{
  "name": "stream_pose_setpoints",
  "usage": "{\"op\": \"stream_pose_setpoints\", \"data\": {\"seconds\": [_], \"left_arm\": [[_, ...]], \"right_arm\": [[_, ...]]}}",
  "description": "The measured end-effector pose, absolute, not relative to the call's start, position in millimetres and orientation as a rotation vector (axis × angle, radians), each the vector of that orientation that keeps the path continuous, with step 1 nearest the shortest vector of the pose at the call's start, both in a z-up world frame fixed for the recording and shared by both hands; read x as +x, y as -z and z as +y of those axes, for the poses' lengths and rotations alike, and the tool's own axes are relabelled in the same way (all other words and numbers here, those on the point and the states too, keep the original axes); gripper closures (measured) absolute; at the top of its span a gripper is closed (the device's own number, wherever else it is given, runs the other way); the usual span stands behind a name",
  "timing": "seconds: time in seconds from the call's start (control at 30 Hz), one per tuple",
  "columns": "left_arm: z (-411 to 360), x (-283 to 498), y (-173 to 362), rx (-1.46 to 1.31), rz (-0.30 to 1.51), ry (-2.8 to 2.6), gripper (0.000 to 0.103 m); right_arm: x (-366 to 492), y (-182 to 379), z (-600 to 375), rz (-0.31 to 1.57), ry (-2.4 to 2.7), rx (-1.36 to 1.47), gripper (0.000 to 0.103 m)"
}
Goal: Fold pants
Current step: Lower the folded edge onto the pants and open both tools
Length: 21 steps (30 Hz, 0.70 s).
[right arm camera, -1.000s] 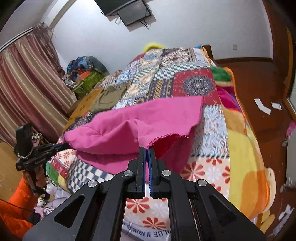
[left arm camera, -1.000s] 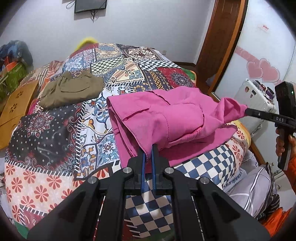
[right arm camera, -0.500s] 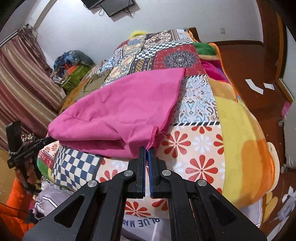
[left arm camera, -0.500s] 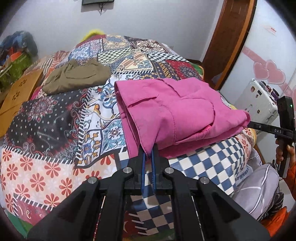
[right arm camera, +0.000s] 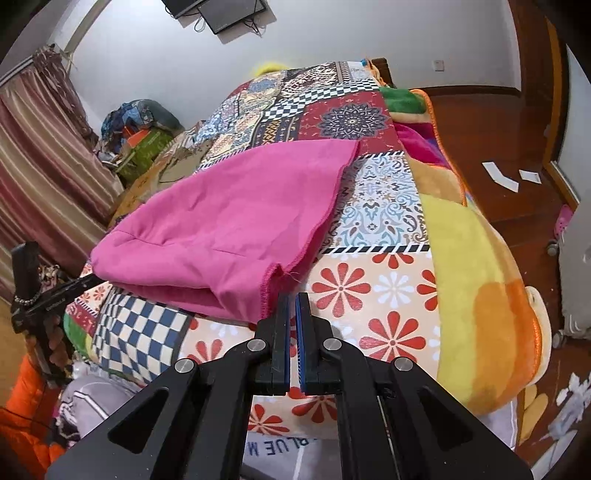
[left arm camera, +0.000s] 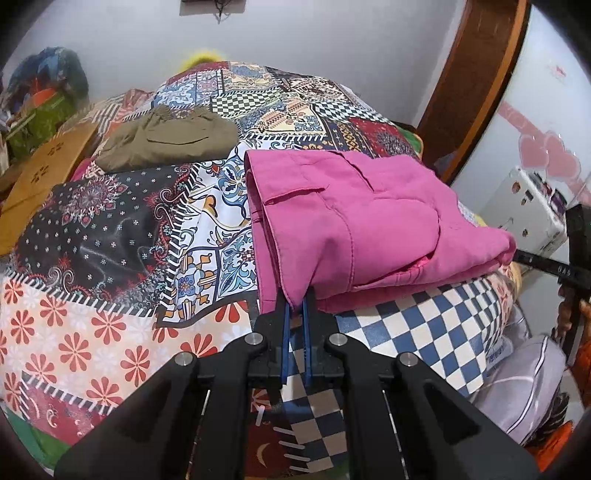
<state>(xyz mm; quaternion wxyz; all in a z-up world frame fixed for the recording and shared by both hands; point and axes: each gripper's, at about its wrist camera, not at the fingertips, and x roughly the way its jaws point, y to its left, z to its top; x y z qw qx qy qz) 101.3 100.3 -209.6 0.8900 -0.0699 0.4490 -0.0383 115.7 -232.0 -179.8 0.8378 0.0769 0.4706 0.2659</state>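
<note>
A big bed [left arm camera: 92, 258] fills most of the room. It wears a bright blanket [right arm camera: 369, 206] made of many patches: red flowers, blue and white checks, swirls and stars. A fuzzy yellow and orange blanket [right arm camera: 472, 266] hangs over one side of the bed.

The pink pants [left arm camera: 351, 221] lie folded on the bed, near its close edge. The left claw [left arm camera: 294, 306] is pinched tight on one corner of the pink pants. The right claw [right arm camera: 291, 301] is also squeezed shut, with its tips right at the other near corner of the pants by the hem; a bit of pink cloth seems to be caught there, but it is hard to be sure.

Farther up the bed lies a pair of brown pants [left arm camera: 166, 138], folded, well apart from the pink ones.

The wall [left arm camera: 332, 44] behind the bed is white. A dark screen [right arm camera: 229, 13] hangs high on it. A striped curtain [right arm camera: 44, 155] hangs at one side, next to a pile of bags [right arm camera: 144, 125]. The floor [right arm camera: 480, 125] is brown wood, with white scraps of paper [right arm camera: 500, 177] on it. A brown wooden door frame [left arm camera: 476, 85] stands at the other side, beside a panel with pink hearts [left arm camera: 550, 155].
</note>
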Motion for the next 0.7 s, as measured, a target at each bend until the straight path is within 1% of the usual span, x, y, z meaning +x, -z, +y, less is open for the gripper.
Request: {"op": "stream_pose_setpoints", "data": {"seconds": [0.07, 0.13, 0.2, 0.27, 0.37, 0.47, 0.57, 0.7], "left_arm": [[97.6, 102.6, 213.3, -0.115, 0.955, 0.064, 0.094], [98.6, 102.0, 214.0, -0.113, 0.969, 0.054, 0.087], [104.2, 100.0, 209.9, -0.110, 0.973, 0.033, 0.075], [110.0, 97.6, 202.2, -0.111, 0.958, 0.014, 0.070], [118.1, 97.7, 184.1, -0.122, 0.927, -0.012, 0.069], [118.3, 102.0, 161.4, -0.142, 0.871, -0.003, 0.069], [105.9, 114.0, 149.9, -0.162, 0.841, 0.052, 0.069], [79.8, 132.5, 166.2, -0.132, 0.889, 0.094, 0.069]], "right_arm": [[118.4, 181.4, -230.6, 1.012, -0.548, 0.153, 0.100], [122.4, 176.5, -229.8, 1.020, -0.522, 0.138, 0.100], [123.6, 164.0, -229.6, 0.987, -0.514, 0.121, 0.100], [124.7, 149.3, -226.2, 0.949, -0.512, 0.094, 0.100], [127.5, 127.1, -214.1, 0.895, -0.536, 0.062, 0.098], [131.6, 121.6, -192.0, 0.883, -0.609, 0.061, 0.097], [136.1, 132.0, -165.4, 0.924, -0.680, 0.043, 0.097], [136.3, 164.9, -132.4, 1.034, -0.747, -0.021, 0.097]]}}
